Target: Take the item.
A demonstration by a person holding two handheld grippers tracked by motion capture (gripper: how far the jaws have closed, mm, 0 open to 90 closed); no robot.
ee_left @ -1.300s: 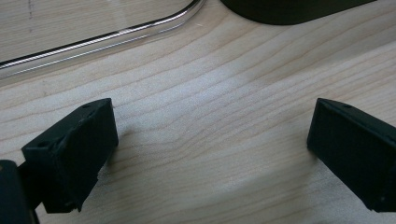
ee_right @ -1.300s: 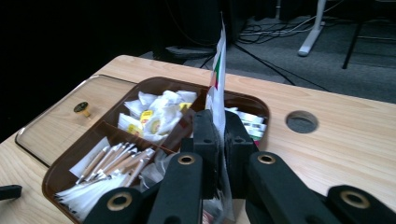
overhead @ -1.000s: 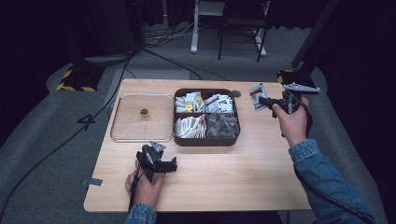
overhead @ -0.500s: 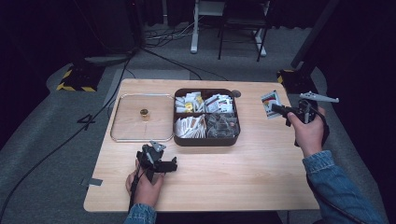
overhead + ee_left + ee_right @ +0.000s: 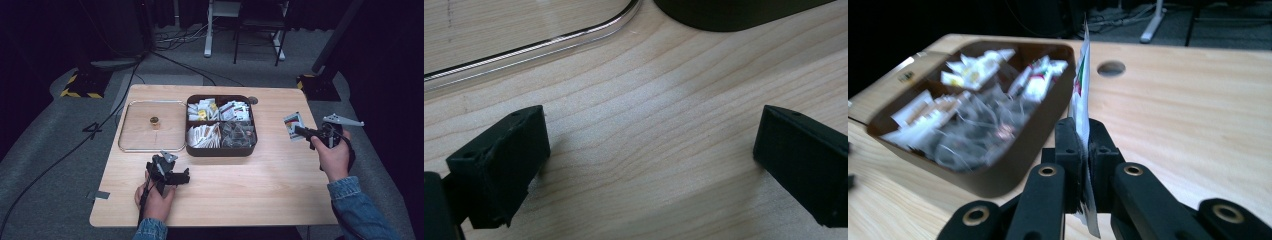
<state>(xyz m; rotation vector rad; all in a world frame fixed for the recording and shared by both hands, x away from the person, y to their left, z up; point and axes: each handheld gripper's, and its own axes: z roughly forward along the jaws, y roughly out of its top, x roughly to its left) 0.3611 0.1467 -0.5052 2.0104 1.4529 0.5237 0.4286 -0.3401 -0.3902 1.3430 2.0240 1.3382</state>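
On the table: a pale wooden table (image 5: 260, 195) bears every item, with a person's two hands coming in from its near edge.
Right gripper: the black two-jaw right gripper (image 5: 298, 131) hangs above the table's right side, well apart from the box, its jaws clamped flat on a packet.
Packet: one small white paper sachet with a red and green print (image 5: 1082, 95) stands upright on edge between the pads, so it can be carried clear of the box.
Likely reason: judging by the grip, the sachet has been lifted from the box and is on its way to a spot on the bare wood at the right.
Box: one dark brown rounded box with four compartments (image 5: 221, 150) sits at the table's middle, sorting white sachets, tan ones and clear wrapped ones; too many to count.
Lid: one clear rounded lid with a small brass knob (image 5: 131, 145) lies flat, just left of the box, leaving the box open.
Left gripper: the black left gripper (image 5: 167, 172) rests low at the front, jaws spread wide, nothing between them.
Count: two grippers, two hands, one round hole (image 5: 1111, 68) in the tabletop.
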